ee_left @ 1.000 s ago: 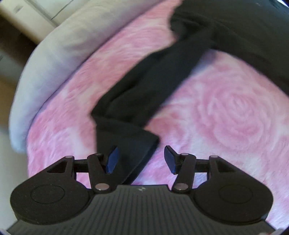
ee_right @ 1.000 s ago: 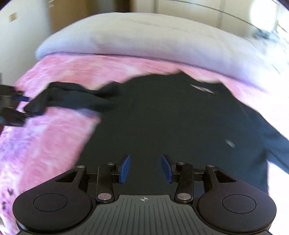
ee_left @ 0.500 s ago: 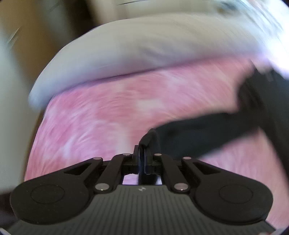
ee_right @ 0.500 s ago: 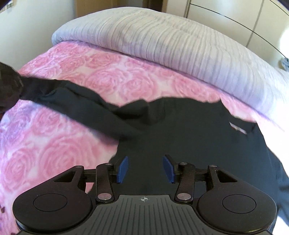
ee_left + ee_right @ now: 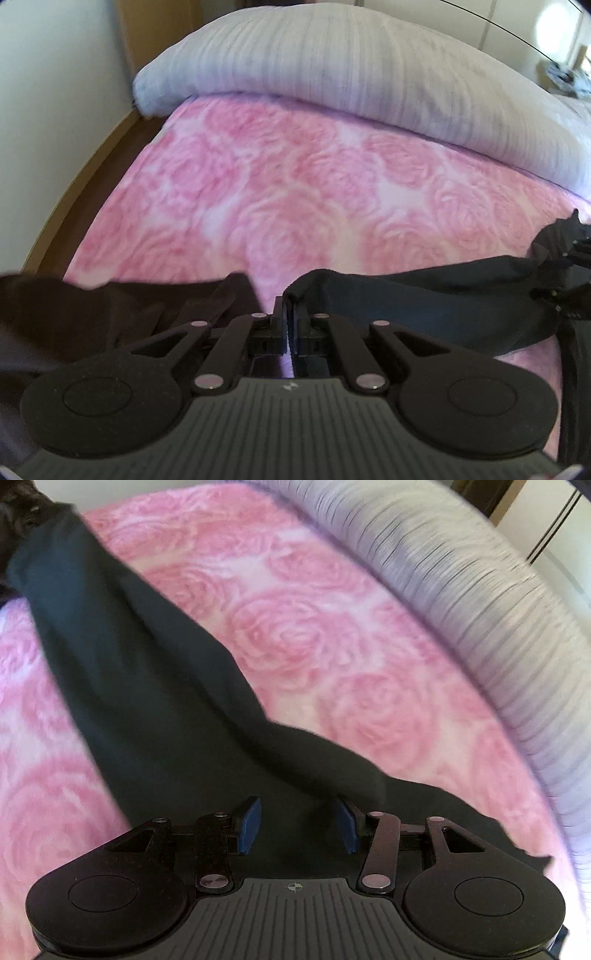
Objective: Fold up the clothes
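Note:
A black long-sleeved top (image 5: 155, 701) lies on the pink rose-patterned bedspread (image 5: 295, 192). My left gripper (image 5: 288, 308) is shut on the end of its sleeve (image 5: 424, 295), which stretches off to the right, raised a little off the bed. In the right wrist view that sleeve runs from the upper left down to my right gripper (image 5: 297, 823). This gripper is open, hovering low over the black fabric where the sleeve joins the body. A raised fold (image 5: 332, 764) lies just ahead of its blue pads (image 5: 251, 823), which do not press on the cloth.
A thick grey-white striped duvet (image 5: 369, 74) is rolled along the far side of the bed. Wall and the wooden bed edge (image 5: 85, 173) are at the left. Dark brownish cloth (image 5: 92, 317) hangs at the lower left of the left wrist view. Cupboard doors stand behind.
My left gripper closed on the sleeve end, rolled and carried it up and sideways, pulling the sleeve straight. My right gripper, still open, came down from over the body towards the sleeve's base.

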`<state>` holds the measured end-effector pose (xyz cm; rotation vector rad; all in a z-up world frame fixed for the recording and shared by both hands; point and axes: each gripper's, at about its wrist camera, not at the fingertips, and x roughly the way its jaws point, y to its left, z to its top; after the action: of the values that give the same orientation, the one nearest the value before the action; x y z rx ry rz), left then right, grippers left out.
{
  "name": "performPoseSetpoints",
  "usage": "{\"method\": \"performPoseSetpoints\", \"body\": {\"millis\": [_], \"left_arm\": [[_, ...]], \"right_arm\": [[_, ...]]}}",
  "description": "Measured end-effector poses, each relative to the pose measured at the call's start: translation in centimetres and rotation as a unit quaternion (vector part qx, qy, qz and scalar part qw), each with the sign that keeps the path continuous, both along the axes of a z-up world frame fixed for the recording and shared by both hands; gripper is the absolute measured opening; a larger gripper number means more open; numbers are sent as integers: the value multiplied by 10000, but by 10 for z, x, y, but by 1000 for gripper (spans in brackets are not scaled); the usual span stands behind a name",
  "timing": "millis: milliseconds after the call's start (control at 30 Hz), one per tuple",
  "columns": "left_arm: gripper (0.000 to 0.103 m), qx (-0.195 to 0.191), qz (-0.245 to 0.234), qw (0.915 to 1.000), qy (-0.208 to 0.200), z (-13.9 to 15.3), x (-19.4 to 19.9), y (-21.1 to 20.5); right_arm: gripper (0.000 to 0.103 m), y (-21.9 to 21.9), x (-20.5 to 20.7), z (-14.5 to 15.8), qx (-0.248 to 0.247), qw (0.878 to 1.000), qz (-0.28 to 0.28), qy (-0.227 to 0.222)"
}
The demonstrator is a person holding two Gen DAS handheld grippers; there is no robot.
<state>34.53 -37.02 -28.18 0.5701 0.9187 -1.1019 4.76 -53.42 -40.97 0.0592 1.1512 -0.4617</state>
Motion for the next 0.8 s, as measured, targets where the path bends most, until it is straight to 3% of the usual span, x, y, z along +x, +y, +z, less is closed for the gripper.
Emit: {"method": "performPoseSetpoints", "body": {"millis": [233, 433, 500, 533, 567, 667, 800], "left_arm": [[2, 275, 138, 9986, 426, -16, 7, 18], [3, 122, 386, 9977, 538, -14, 27, 20], [12, -7, 498, 9974, 516, -13, 37, 16], [26, -61, 554, 9971, 517, -11, 42, 16], [31, -119, 545, 9971, 527, -9, 43, 17], [33, -187, 211, 9980, 560, -5, 28, 26], [37, 306, -613, 9966, 461, -32, -16, 31]], "right_arm": [[48, -33, 39, 3, -223, 9963, -564, -613], [48, 11, 19, 38, -174, 9911, -868, -989], [48, 35, 7, 38, -43, 9904, -937, -1019], [48, 48, 2, 36, 14, 9903, -951, -1011], [48, 61, -2, 34, 90, 9903, -971, -990], [48, 91, -11, 27, 342, 9893, -1078, -922], [48, 115, -21, 19, 578, 9864, -1295, -829]]}}
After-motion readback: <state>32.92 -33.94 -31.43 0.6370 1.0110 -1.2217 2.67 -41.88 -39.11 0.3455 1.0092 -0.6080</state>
